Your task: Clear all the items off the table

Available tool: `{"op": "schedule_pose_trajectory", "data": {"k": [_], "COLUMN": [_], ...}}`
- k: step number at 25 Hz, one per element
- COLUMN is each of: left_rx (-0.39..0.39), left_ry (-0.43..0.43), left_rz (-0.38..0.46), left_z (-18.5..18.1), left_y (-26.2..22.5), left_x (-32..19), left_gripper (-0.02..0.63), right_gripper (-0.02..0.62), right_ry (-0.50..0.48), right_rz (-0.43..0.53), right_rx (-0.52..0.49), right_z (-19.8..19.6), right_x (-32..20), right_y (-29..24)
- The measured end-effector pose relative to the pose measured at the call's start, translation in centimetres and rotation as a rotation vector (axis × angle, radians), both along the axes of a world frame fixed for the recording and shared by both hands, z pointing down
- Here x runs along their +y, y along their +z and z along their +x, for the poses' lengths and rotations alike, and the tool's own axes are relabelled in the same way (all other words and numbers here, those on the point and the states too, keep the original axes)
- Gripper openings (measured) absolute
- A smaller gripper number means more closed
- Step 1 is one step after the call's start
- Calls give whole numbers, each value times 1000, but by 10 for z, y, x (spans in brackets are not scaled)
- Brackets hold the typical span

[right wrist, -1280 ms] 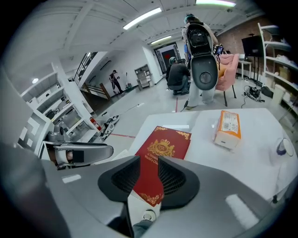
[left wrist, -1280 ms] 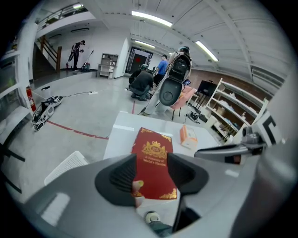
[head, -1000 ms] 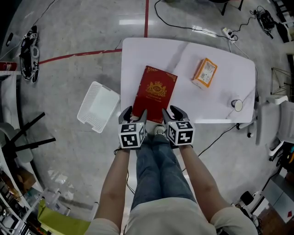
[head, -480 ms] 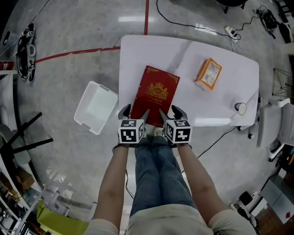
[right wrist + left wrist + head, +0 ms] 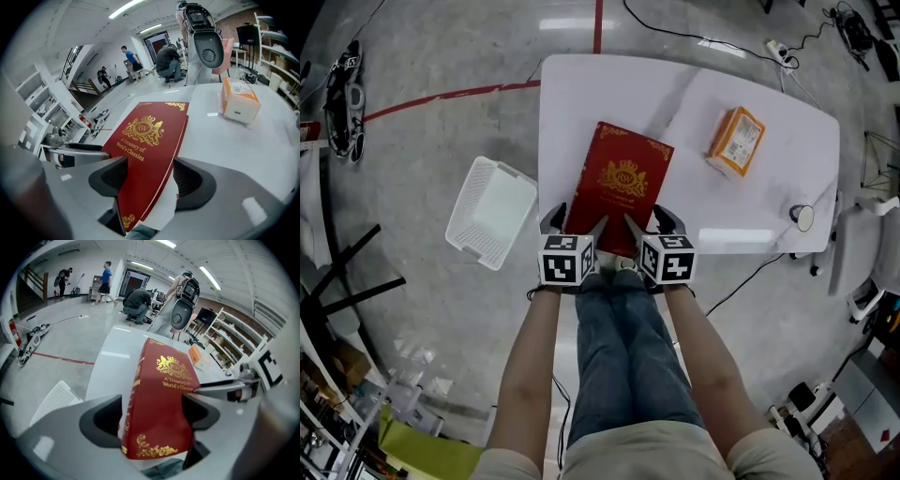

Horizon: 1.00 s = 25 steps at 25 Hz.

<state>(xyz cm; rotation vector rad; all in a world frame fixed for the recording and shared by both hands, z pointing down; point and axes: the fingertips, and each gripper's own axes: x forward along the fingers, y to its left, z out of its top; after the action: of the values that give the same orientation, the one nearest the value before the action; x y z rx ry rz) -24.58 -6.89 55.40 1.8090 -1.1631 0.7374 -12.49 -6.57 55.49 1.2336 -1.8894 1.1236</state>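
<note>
Both left gripper (image 5: 575, 223) and right gripper (image 5: 649, 221) straddle book's (image 5: 623, 183) near edge, jaws just opened.

This is a large open robotics lab or workshop hall, not a home. The polished grey concrete floor (image 5: 441, 122) carries a red taped line (image 5: 450, 97) and loose cables (image 5: 703, 42) running to a power strip (image 5: 773, 49). Long strip lights (image 5: 208, 277) run overhead and open white shelving (image 5: 218, 331) lines one side. A tall white-and-black machine (image 5: 206, 42) stands nearby, and people (image 5: 138, 301) crouch at work on the floor.
</note>
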Motion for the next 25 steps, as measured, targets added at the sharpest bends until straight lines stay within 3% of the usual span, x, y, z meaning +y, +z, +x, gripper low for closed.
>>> {"op": "schedule_pose_trajectory", "data": {"k": [7,16,25], "left_rx": [21,59,72], "left_ry": [48,53,27], "left_rz": [-19,-15,11], "left_z": [10,12,10], "left_y": [14,16,11], "left_x": [-2,-3,2], "left_gripper": [411,413,402], "right_gripper": [310,299,290], "right_ry": [-8,8,6], "right_rz": [-5,14,34], "right_rx": [-37,-94,-81], "right_z": [-4,-5,-7], "right_x": [-1,-1,0], "right_y": [10,11,4]}}
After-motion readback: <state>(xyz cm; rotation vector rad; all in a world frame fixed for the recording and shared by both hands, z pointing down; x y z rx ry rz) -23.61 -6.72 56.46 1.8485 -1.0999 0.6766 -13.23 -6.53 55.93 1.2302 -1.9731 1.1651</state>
